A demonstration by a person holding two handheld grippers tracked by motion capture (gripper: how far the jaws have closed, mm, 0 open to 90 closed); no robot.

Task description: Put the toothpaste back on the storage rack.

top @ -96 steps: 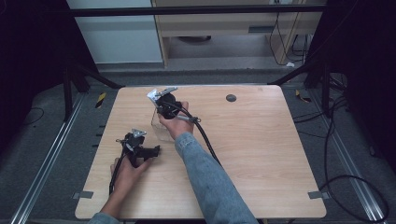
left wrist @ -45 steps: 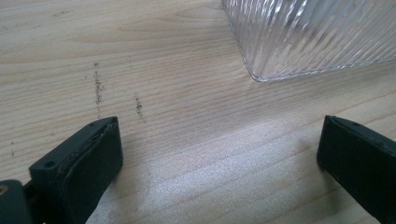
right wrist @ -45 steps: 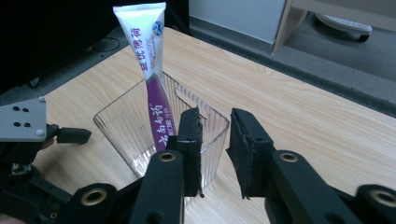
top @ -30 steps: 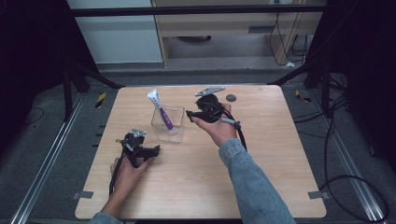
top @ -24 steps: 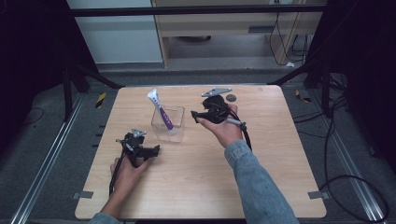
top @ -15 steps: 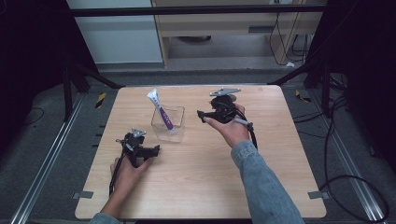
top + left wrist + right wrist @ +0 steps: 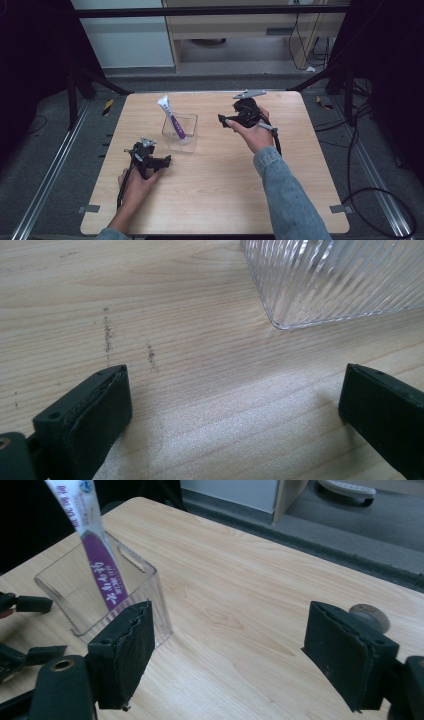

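My right gripper [image 7: 223, 121] has just been opening its jaws and nothing sits between them; it hangs over the wooden table [image 7: 210, 200], off to the right of the clear ribbed container [image 7: 180, 132]. My left gripper [image 7: 161, 160] rests on the table just in front of that container, jaws wide apart and empty. The white-and-purple tube [image 7: 171, 119] stands tilted inside the container, its top leaning over the rim. I judge the placing done; what's left is to clear my hands away.
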